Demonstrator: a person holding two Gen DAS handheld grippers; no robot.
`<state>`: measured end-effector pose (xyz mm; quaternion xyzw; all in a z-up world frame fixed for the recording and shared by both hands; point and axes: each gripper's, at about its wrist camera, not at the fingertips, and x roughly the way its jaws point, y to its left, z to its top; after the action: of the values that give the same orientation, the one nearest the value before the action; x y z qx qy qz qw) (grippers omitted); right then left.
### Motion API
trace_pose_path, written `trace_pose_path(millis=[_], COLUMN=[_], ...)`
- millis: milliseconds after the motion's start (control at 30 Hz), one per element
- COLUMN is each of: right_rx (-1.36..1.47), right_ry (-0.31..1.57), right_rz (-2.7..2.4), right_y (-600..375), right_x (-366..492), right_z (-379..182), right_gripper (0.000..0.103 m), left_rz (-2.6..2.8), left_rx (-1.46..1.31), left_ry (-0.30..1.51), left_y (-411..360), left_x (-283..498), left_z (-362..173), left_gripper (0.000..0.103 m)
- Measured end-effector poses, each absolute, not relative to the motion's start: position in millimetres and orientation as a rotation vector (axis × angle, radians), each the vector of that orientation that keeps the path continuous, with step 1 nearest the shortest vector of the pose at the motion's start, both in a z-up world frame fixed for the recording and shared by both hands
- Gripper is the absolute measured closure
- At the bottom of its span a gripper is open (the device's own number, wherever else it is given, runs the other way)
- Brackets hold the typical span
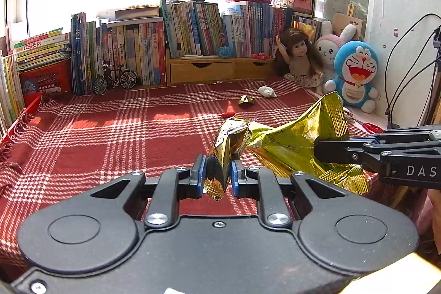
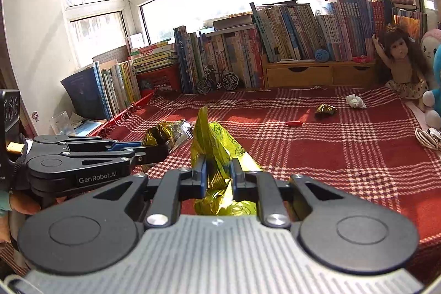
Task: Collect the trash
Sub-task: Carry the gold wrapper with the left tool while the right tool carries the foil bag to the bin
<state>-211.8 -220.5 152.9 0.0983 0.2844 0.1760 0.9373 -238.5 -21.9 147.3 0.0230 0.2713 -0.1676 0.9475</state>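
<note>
Wrappers of gold foil sit in both grippers above a red plaid blanket [image 1: 110, 134]. The left gripper [image 1: 218, 172] has its fingers clenched on a small crumpled gold wrapper [image 1: 224, 145], which sticks up between the blue pads; in the right wrist view the same wrapper [image 2: 160, 134] shows at the tip of that gripper [image 2: 154, 149], coming in from the left. The right gripper [image 2: 219, 177] has its fingers clamped on a larger yellow-gold snack bag [image 2: 215, 145], whose crinkled top rises above the pads and whose lower end bunches against the gripper body; in the left wrist view this bag [image 1: 297, 139] spreads wide, held at its right end by the right gripper [image 1: 319, 150]. The two wrappers are just beside each other, both lifted off the blanket. Further back on the blanket lie another small gold wrapper [image 1: 246, 100], a crumpled white tissue [image 1: 266, 91] and a small red scrap [image 1: 226, 114], well apart from the grippers. Books [image 1: 193, 29] line the windowsill behind, with a doll [image 1: 299, 57] and a blue plush toy [image 1: 355, 73] at the right
</note>
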Motion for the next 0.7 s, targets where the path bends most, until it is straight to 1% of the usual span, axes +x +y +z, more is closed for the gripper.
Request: trace_pose_path(millis=[133, 400, 500, 700], right_rx=[0.216, 0.270, 0.308, 0.354], right_ry=[0.580, 0.669, 0.711, 0.792], right_rz=[0.359, 0.354, 0.348, 0.316], right_y=[-212, -202, -202, -199], right_x=[-236, -266, -273, -286], right_z=[140, 106, 94, 64], right_gripper=[0.081, 0.081, 0.081, 0.081], left_rz=[-0.336, -0.304, -0.288, -0.254], left_rx=[0.030, 0.048, 0.040, -0.012], left_ry=[0.569, 0.601, 0.644, 0.785], left_y=[-11, -1, 2, 10], left_x=[-266, -305, -311, -312], left_z=[126, 89, 72, 28], left_gripper=[0.086, 0.086, 0.086, 0.086])
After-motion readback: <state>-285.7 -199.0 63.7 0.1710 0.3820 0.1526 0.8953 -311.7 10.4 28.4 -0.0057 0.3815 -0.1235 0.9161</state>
